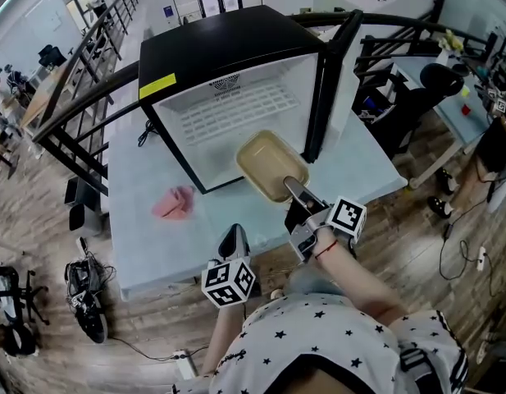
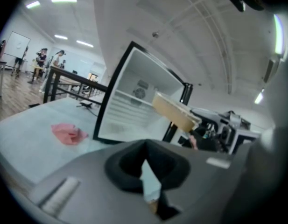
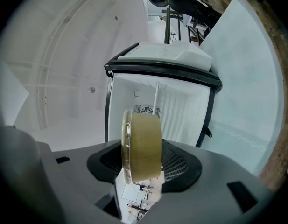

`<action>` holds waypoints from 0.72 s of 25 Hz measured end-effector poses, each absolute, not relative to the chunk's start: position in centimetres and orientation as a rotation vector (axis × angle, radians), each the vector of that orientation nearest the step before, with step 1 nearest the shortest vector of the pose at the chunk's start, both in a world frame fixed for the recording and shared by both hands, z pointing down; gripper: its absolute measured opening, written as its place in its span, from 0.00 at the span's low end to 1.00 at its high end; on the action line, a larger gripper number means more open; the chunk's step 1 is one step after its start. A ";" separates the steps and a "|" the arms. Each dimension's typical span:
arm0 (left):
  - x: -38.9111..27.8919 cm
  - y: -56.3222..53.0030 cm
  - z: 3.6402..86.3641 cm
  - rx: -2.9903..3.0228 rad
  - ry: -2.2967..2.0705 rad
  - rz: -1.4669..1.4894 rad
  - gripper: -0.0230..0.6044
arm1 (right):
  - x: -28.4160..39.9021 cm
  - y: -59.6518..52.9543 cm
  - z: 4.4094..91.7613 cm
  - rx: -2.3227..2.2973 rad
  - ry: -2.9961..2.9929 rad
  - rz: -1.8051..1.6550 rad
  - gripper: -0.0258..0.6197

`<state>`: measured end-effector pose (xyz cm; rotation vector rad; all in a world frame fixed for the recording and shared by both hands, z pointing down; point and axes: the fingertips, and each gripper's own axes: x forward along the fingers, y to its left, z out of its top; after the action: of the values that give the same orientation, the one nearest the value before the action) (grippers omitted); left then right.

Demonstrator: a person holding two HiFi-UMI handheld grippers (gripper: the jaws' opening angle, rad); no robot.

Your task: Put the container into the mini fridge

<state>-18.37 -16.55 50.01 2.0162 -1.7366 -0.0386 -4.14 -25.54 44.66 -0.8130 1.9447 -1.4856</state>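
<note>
A black mini fridge (image 1: 228, 43) stands on the pale table (image 1: 146, 245) with its door (image 1: 344, 68) swung open to the right. Its white inside shows in the right gripper view too (image 3: 176, 111). My right gripper (image 1: 292, 190) is shut on the near rim of a tan, shallow plastic container (image 1: 269, 164), which hangs just in front of the fridge's opening at its lower right. In the right gripper view the container (image 3: 143, 146) stands on edge between the jaws of the right gripper (image 3: 141, 171). My left gripper (image 1: 234, 235) is shut and empty, low over the table's front edge; its view (image 2: 146, 146) shows the container (image 2: 174, 112) from the side.
A crumpled pink cloth (image 1: 173, 203) lies on the table left of the fridge's opening, also in the left gripper view (image 2: 66, 133). A wire shelf (image 1: 232, 109) sits inside the fridge. Black railings (image 1: 80, 97) run behind the table, with desks and chairs (image 1: 437, 80) to the right.
</note>
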 end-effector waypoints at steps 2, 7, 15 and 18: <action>-18.6 -16.7 50.2 2.009 -1.735 -0.041 0.05 | -4.5 -26.4 44.6 -0.819 1.935 -1.495 0.39; -19.2 -17.5 51.0 1.980 -1.746 -0.044 0.05 | -5.5 -29.2 44.2 -0.825 1.931 -1.490 0.39; -20.9 -19.6 51.2 1.928 -1.806 -0.069 0.05 | -7.1 -33.3 44.0 -0.812 1.897 -1.527 0.39; -21.1 -20.3 50.9 1.922 -1.811 -0.074 0.05 | -7.5 -34.6 44.0 -0.812 1.873 -1.542 0.39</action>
<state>-21.09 -20.25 50.90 1.9221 -1.8109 -0.0737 -7.48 -34.64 43.96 -0.8125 1.8729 -1.5419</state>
